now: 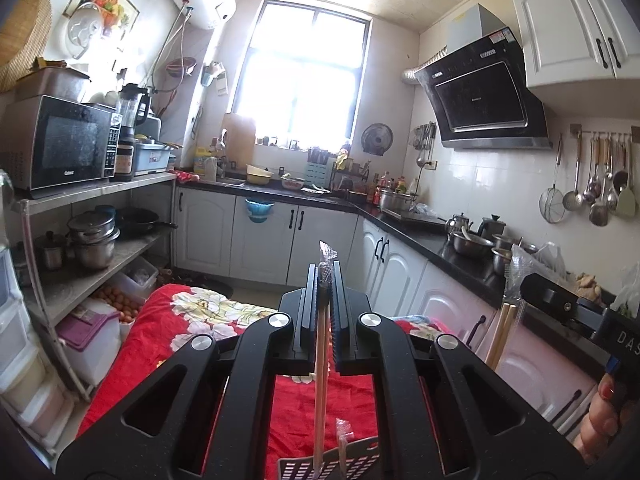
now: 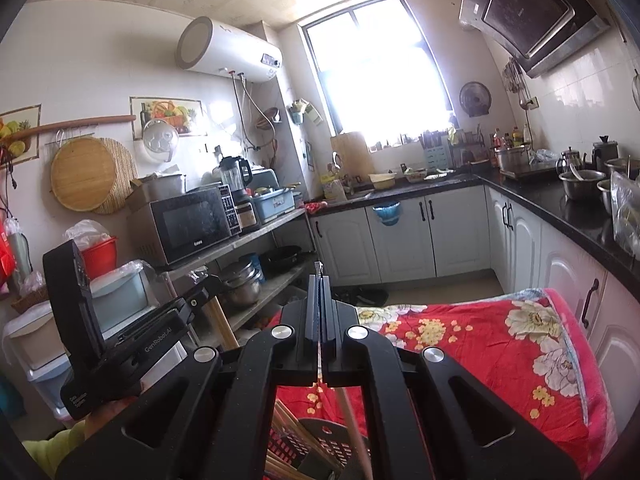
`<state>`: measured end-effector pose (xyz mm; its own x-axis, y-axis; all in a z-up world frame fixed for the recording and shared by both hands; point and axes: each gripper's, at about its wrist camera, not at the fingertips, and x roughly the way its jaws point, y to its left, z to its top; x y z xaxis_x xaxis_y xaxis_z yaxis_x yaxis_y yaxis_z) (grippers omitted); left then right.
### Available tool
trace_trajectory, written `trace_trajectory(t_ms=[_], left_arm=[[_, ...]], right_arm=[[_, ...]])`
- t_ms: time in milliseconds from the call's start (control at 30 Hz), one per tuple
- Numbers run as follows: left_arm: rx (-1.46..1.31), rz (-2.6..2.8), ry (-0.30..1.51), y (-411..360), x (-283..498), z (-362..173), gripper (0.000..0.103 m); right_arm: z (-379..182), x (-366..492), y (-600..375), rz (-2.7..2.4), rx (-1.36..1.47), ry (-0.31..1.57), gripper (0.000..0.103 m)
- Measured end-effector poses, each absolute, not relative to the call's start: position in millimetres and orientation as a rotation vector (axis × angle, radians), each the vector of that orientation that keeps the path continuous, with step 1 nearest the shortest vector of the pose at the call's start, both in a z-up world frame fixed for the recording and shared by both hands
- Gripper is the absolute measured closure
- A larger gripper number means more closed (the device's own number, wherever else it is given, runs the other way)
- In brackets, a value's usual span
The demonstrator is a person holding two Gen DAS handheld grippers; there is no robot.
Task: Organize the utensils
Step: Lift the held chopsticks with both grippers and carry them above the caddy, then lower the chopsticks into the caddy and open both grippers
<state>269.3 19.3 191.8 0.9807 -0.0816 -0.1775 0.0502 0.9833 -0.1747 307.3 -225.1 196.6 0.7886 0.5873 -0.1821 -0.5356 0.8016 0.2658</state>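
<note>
My left gripper (image 1: 326,276) is shut on a pair of wooden chopsticks in a clear wrapper (image 1: 321,380). They hang down toward a grey slotted utensil basket (image 1: 296,470) at the bottom edge. My right gripper (image 2: 320,284) is shut on another wrapped pair of chopsticks (image 2: 352,420), which reaches down into the same basket (image 2: 320,436), beside several chopsticks (image 2: 288,428). Each view shows the other gripper from the side: the right gripper (image 1: 536,292) with its chopsticks (image 1: 500,332), and the left gripper (image 2: 208,284) with its own chopsticks (image 2: 222,324).
A red floral cloth (image 2: 480,344) covers the surface under the basket. A metal shelf rack (image 1: 96,188) with a microwave and pots stands on the left. White cabinets under a black counter (image 1: 420,240) run along the back and right. A hand (image 1: 600,412) holds the right gripper.
</note>
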Motion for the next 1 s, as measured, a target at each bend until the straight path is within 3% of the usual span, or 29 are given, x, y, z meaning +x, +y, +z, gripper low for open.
trace_trajectory(t_ms=[1000], left_arm=[[-0.181, -0.075, 0.239, 19.1, 262.7, 132.3, 0.100]], right_arm=[[130.3, 300.8, -237.7, 0.567, 0.223, 0.376, 0.102]])
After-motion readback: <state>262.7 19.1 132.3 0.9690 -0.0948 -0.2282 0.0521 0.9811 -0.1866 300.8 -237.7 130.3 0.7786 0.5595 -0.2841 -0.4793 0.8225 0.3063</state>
